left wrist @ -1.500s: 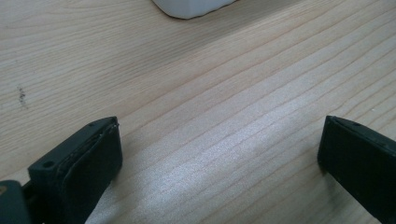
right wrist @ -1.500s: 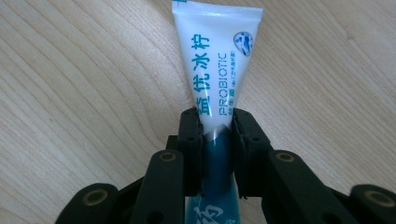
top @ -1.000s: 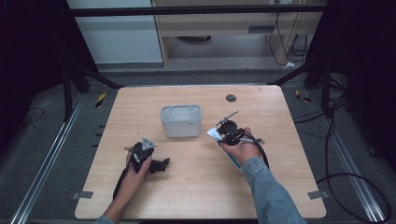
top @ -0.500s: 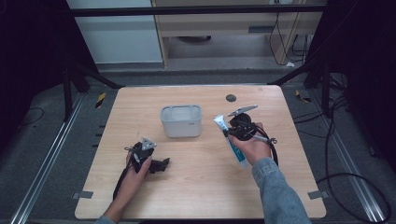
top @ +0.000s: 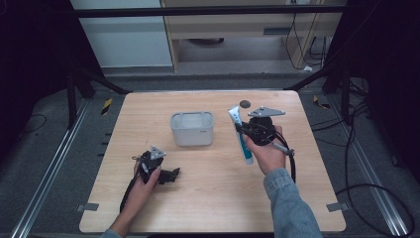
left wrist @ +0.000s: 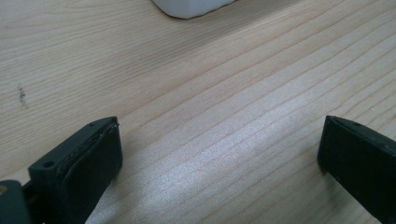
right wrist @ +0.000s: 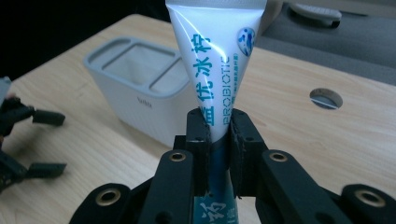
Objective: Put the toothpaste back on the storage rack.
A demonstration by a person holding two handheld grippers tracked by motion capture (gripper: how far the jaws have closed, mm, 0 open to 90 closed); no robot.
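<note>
A white and blue toothpaste tube (top: 241, 139) hangs above the table's right half, with my right gripper (top: 246, 130) shut on its middle. In the right gripper view the tube (right wrist: 217, 60) stands up between the pads (right wrist: 198, 135), crimped flat end on top, and the right gripper (right wrist: 219, 126) pinches it. A white divided holder (top: 192, 128) stands at the table's middle, seen close behind the tube as the holder (right wrist: 140, 88). My left gripper (top: 171, 175) rests on the table at front left, open, with bare wood between its jaws in the left gripper view (left wrist: 219, 149).
A round cable hole (top: 244, 103) lies in the tabletop behind the tube. The holder's bottom corner (left wrist: 191, 7) shows at the top of the left gripper view. The left gripper (right wrist: 28, 140) lies at the left edge of the right gripper view.
My right hand has lifted the tube off the table and carried it a little back and to the right. The left hand has stayed put.
</note>
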